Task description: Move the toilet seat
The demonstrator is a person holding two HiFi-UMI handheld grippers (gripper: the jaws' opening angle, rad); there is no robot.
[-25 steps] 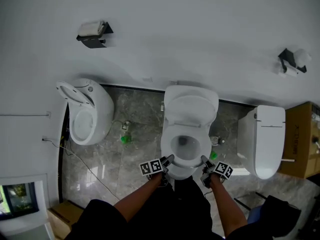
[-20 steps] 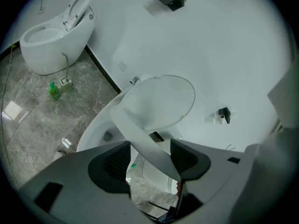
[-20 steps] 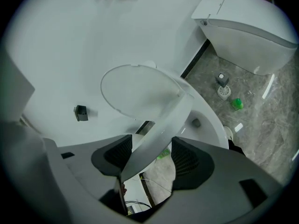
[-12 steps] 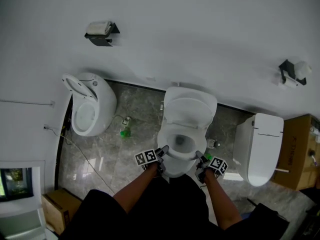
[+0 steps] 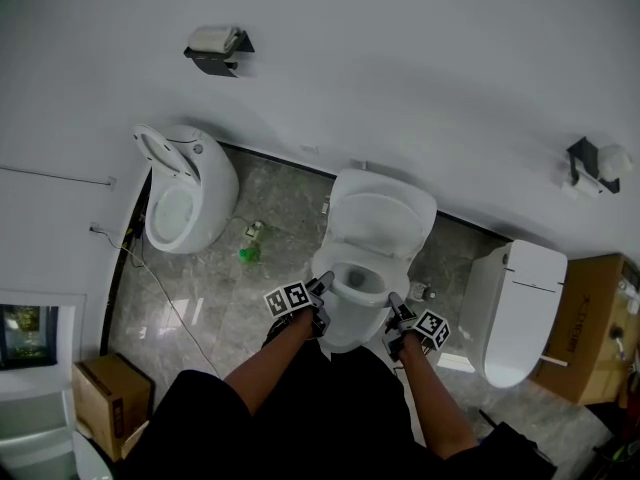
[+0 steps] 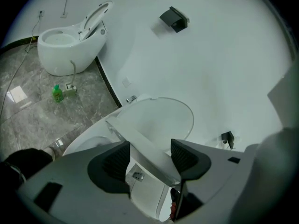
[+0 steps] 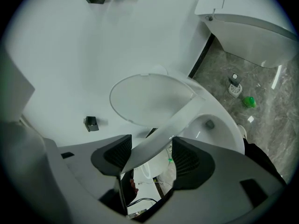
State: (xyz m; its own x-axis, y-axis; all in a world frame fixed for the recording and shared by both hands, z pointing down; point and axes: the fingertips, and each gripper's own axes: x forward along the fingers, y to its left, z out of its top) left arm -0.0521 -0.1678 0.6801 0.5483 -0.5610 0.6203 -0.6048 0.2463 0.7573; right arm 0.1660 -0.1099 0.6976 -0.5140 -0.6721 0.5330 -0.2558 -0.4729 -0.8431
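At floor level in the head view, I see three toilets along the wall; mine is the middle toilet [image 5: 372, 253], lid [image 5: 380, 216] up against the wall. Left gripper [image 5: 322, 286] and right gripper [image 5: 393, 303] sit at the front corners of the seat [image 5: 350, 313], one each side. Green bottle [image 5: 247, 255] is on the floor between the middle toilet and the left toilet [image 5: 185, 203]. Paper holder [image 5: 215, 48] is on the wall above. Cardboard box [image 5: 105, 398] is at lower left.

Left gripper view: jaws are spread wide, not clamped. The seat [image 6: 145, 146] runs diagonally between them, tilted up off the bowl [image 6: 88, 141], its edge against the right-hand pad. Its underside shows below, with a small bumper on it. The lid [image 6: 159, 120] is upright behind.

Right gripper view: same story. Jaws are wide apart and released, with the seat [image 7: 173, 122] passing slantwise between them and touching the left-hand pad tip. It is raised clear of the bowl [image 7: 215, 125], whose drain is visible. The lid [image 7: 145, 101] stands against the wall. The bottle [image 7: 249, 101] is on the floor beyond, near the right toilet [image 7: 247, 22].
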